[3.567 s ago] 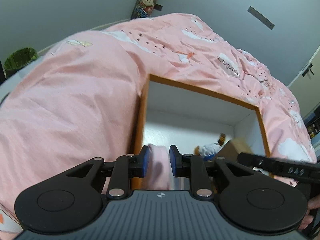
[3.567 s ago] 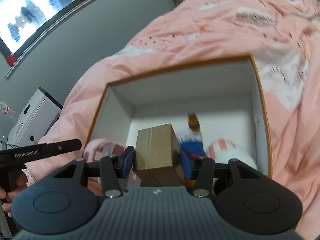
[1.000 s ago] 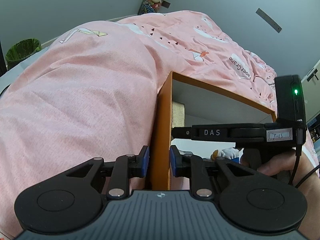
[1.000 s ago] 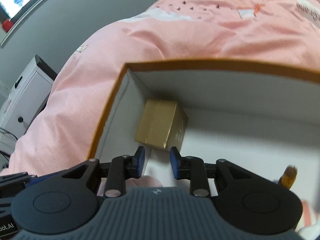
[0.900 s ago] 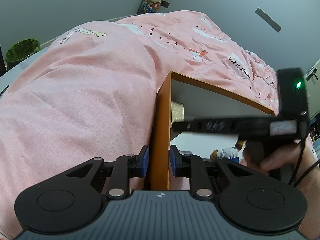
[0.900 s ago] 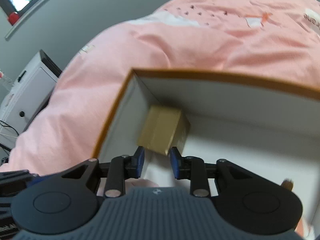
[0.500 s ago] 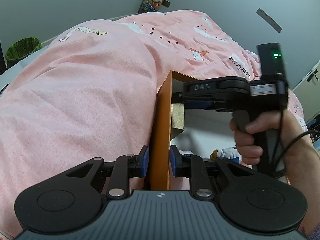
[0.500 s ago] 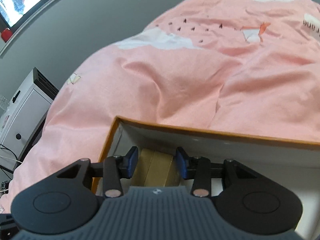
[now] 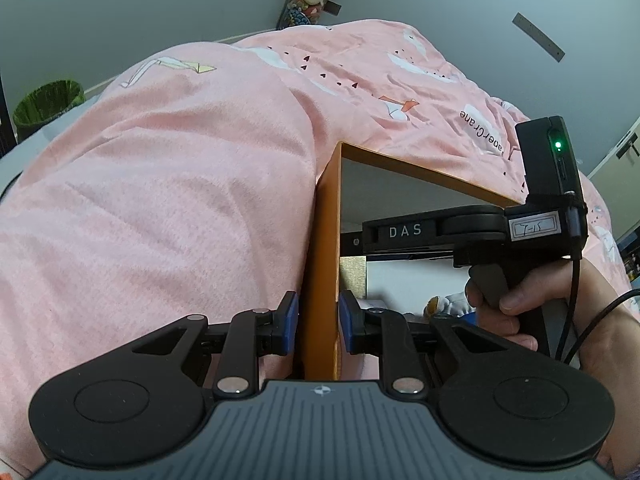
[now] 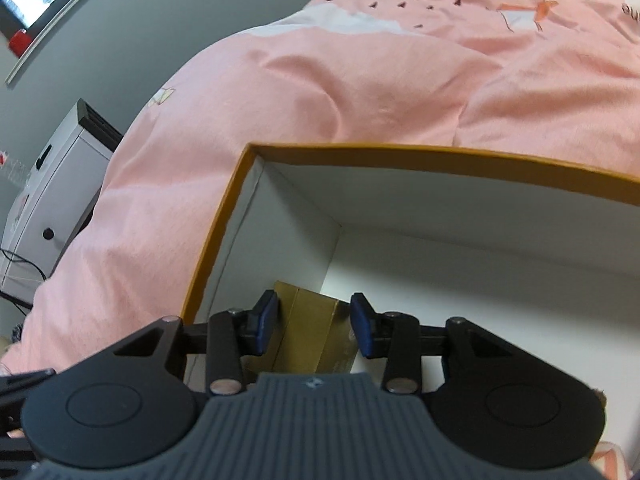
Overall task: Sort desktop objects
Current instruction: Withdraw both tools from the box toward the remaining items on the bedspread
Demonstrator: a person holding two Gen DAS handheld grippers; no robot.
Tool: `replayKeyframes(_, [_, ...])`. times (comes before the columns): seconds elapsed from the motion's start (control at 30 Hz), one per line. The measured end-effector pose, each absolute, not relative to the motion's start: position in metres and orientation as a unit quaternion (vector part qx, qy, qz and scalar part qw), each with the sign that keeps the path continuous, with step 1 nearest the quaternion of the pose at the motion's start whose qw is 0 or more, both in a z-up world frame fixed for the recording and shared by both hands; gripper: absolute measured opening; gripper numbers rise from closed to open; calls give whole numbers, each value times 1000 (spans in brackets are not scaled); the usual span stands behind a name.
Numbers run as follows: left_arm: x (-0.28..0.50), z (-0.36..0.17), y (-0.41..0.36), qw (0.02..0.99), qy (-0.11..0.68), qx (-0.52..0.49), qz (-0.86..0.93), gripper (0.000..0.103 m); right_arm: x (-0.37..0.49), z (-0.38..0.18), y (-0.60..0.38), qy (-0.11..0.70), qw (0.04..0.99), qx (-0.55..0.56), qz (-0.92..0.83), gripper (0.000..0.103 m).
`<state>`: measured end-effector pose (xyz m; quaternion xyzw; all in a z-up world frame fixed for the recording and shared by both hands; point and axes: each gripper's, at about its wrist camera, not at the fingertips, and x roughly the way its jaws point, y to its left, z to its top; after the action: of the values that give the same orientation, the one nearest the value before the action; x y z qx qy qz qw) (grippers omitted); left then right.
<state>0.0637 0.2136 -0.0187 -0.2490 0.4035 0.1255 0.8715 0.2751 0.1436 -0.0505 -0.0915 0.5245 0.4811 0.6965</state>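
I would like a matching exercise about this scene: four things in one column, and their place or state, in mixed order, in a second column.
Things:
1. left tongs
2. right tongs
3. small brown carton
4. green bin

Places or states:
A. on the floor, far beyond the pink blanket
B. in a corner inside the orange box
C. clamped on the box's side wall
D. jaws apart, above the carton, not pressing it

Pairs: 1-C, 2-D, 3-B, 4-A
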Motion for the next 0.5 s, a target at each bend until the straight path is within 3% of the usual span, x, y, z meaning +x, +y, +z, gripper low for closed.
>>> replayKeyframes(0.4, [63,6,181,884,413,-174,135,26,246,-14,108,461,726,-108,499,38])
replayKeyframes(0.5, [61,11,168,889,411,-154,133,36,234,-4,88,440,730,-111,511,39])
